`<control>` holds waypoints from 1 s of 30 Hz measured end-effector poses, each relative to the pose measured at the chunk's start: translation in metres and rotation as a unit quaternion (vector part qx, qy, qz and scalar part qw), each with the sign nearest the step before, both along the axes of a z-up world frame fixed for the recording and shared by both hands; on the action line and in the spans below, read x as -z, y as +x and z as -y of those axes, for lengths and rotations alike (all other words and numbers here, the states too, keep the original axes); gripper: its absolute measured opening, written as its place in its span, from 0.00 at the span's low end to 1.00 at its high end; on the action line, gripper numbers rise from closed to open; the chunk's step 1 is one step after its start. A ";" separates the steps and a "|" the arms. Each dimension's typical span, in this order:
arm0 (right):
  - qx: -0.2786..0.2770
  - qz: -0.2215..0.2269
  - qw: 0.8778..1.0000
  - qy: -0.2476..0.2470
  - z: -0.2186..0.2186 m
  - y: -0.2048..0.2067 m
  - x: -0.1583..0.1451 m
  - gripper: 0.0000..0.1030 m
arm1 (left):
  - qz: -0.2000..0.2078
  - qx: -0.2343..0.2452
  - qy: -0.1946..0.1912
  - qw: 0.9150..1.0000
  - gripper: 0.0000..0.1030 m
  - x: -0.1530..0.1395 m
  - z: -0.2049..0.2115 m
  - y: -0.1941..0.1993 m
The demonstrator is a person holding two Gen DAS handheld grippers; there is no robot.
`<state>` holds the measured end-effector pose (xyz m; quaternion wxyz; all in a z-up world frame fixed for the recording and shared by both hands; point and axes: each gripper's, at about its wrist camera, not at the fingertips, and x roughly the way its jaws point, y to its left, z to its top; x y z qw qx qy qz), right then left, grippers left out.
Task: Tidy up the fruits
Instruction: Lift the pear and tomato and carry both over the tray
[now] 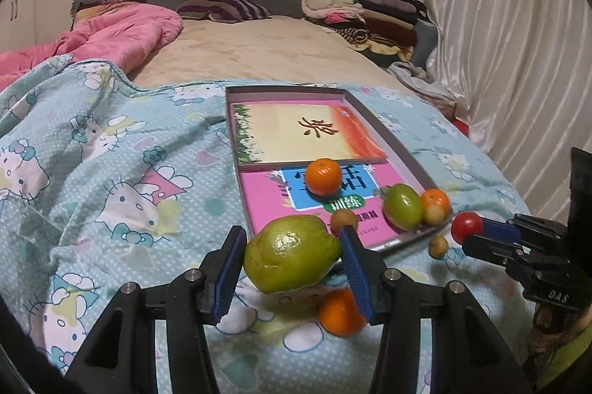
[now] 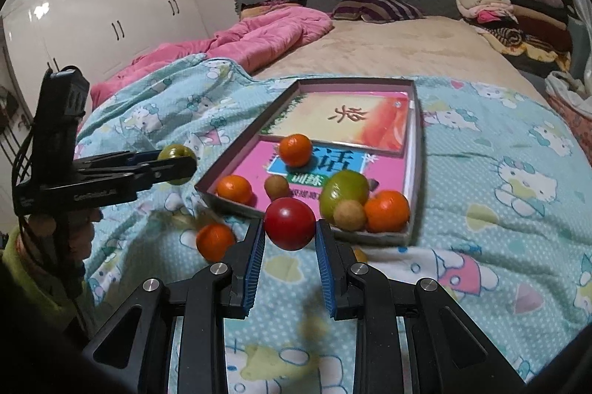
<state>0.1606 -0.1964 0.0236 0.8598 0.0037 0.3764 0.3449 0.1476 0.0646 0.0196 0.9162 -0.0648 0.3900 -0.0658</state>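
The left gripper (image 1: 292, 259) and the right gripper (image 2: 289, 234) are each raised, clamped on a fruit.

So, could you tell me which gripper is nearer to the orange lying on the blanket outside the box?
Left. The left gripper, holding the green fruit, hangs right above the orange. The right gripper, holding the red tomato, is off to the orange's right.

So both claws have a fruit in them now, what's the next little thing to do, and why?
Probably carry the red tomato forward over the box and let go. The right gripper holds it just short of the box's near edge, where other fruit already lies. The left gripper holds the green fruit further back; an orange lies on the blanket.
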 end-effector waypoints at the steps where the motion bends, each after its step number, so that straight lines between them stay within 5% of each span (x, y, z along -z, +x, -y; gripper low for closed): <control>1: -0.001 0.002 1.000 -0.003 -0.003 0.001 -0.001 0.28 | -0.001 -0.001 -0.001 1.000 0.50 0.001 -0.001 0.003; 30: -0.030 -0.002 0.997 -0.076 -0.064 0.046 0.022 0.28 | -0.051 0.027 0.018 0.998 0.50 0.029 0.009 0.069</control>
